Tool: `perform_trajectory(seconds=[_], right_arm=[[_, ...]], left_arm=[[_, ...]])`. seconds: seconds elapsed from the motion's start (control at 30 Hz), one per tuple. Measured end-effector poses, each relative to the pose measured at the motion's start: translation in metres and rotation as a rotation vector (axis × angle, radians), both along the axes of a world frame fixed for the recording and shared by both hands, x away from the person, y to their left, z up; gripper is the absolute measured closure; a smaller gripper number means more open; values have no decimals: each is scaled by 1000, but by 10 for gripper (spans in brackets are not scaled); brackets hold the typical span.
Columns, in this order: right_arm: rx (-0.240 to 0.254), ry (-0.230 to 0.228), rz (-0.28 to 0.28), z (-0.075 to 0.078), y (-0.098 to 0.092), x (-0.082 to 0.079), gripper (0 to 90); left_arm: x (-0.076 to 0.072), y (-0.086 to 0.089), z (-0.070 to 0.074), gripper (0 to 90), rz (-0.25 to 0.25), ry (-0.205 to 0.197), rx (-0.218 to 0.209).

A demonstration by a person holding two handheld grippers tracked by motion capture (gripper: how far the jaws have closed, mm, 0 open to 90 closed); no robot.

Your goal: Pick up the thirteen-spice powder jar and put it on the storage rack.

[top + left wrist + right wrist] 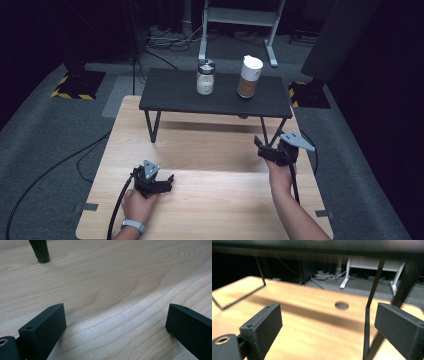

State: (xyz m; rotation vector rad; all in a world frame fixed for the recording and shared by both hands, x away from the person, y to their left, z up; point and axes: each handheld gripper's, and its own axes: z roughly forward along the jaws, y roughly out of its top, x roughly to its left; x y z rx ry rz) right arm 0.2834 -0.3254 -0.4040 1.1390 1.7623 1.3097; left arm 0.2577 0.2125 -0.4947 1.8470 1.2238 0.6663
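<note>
Both tongs, left [167, 181] and right [261, 146], stood spread and empty near the table's [210, 150] front edge, two jars [205, 77] standing untouched on the shelf [170, 95].

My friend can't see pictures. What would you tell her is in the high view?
Two hands hold black grippers over a wooden table: the left gripper is low near the front edge, the right gripper is farther back, both open and empty. Behind them a small dark shelf stands on the table, with a glass jar and a white-lidded jar on top.
</note>
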Motion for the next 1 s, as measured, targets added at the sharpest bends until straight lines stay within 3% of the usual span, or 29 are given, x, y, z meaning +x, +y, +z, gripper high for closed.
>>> perform_trajectory(seconds=[0.27, 0.33, 0.43, 0.5, 0.6, 0.67, 0.73, 0.87, 1.0], right_arm=[[4, 106, -7, -53, -29, -13, 53], [31, 144, 0, -64, -38, -11, 43], [34, 236, -12, -71, -45, -4, 32], [8, 269, -22, -72, -45, -1, 31], [-82, 268, -22, -68, -36, 0, 31], [-105, 297, -30, -67, -31, 1, 32], [-122, 328, -43, -64, -26, 4, 32], [-149, 347, -63, -65, -18, 6, 31], [-133, 292, -62, -78, -15, 2, 23]], left_arm=[[-1, -1, 0, 28, 0, 1, 0], [-1, -1, 0, 28, 0, 1, 0], [-1, -1, 0, 28, 0, 1, 0], [-1, -1, 0, 28, 0, 0, 0], [-1, -1, 0, 28, -1, 0, 0], [-1, -1, 0, 28, 0, 0, 0], [-1, -1, 0, 28, 0, 0, 0], [-1, -1, 0, 28, 0, 0, 0], [-1, -1, 0, 28, 0, 0, 0]])
